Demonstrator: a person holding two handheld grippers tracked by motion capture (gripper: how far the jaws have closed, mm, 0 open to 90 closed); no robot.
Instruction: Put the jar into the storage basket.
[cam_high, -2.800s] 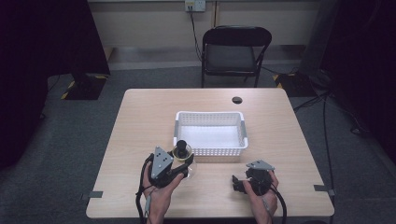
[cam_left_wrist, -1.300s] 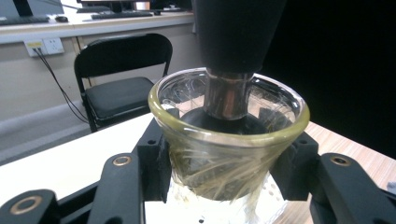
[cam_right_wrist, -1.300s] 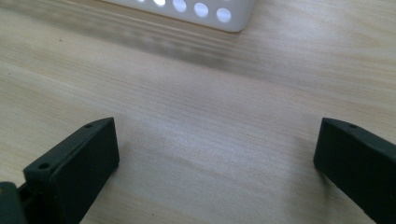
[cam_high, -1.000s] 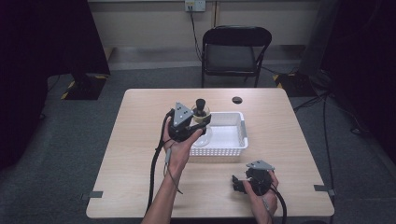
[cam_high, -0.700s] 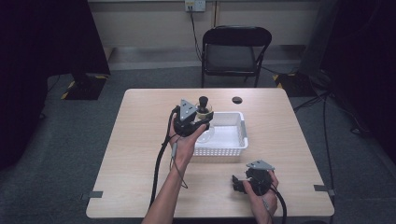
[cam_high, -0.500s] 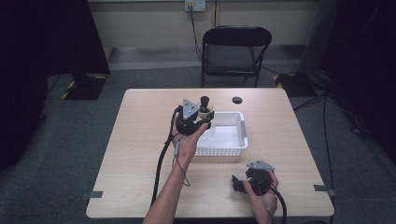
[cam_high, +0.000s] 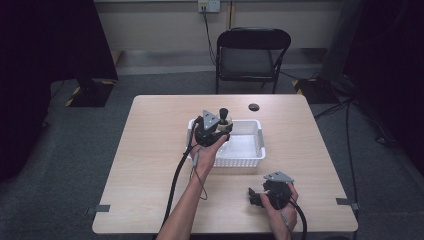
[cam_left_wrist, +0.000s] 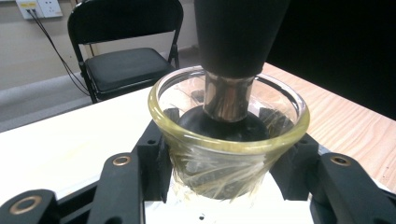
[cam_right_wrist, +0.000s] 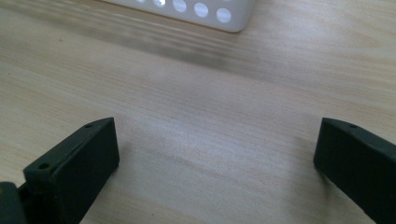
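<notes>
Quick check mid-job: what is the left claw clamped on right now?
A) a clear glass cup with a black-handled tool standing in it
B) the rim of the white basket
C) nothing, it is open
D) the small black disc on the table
A: in the left gripper view, the left claw presses both sides of the glass cup, with the black-handled tool standing inside it.

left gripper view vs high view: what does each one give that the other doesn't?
Left gripper view: ribbed wall and yellowish rim of the glass cup, the metal collar on the black-handled tool standing in it, jaws pressed on both sides.

High view: white basket, right gripper resting on the table, small black disc.

Both: cup, tool, chair.
</notes>
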